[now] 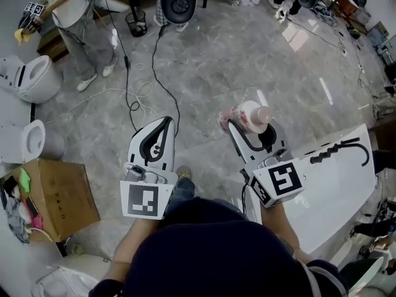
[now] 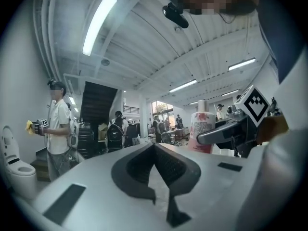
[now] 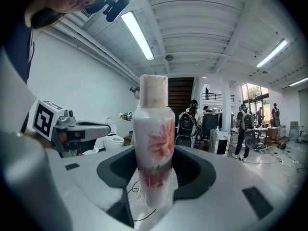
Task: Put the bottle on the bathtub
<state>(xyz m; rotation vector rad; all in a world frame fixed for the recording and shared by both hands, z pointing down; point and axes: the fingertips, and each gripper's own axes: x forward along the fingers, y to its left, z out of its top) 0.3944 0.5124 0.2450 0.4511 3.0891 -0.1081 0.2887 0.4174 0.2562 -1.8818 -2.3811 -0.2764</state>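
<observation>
Holding: the right tool (image 1: 250,124) is clenched on the bottle (image 1: 252,116), its pads on the lower part of the body, with the cap and most of the bottle standing free above the jaws
Bottle's place: between the right tool's jaws, in the air, with grey floor below it rather than the tub
Bathtub (image 1: 331,193): off to the right tool's right side and lower than it, apart from the bottle; a black hose (image 1: 339,147) lies along the part of the rim nearest the tool
Left tool (image 1: 162,127): beside the right tool on its left, jaws closed tip to tip with nothing between them
Stage: transport, by my judgement; the bottle is not yet set down
Risk, tipping in the grip: the hold is low on a tall bottle, so a quick swing toward the tub could rock it between the pads
Risk, bad landing: the rim looks glossy and narrow, so a base set half over the edge would likely topple or slide into the tub
Risk, collision: coming in low from the side could knock the bottle on the rim or the hose
Risk, footing: cables (image 1: 133,94) trail across the floor ahead of both tools
</observation>
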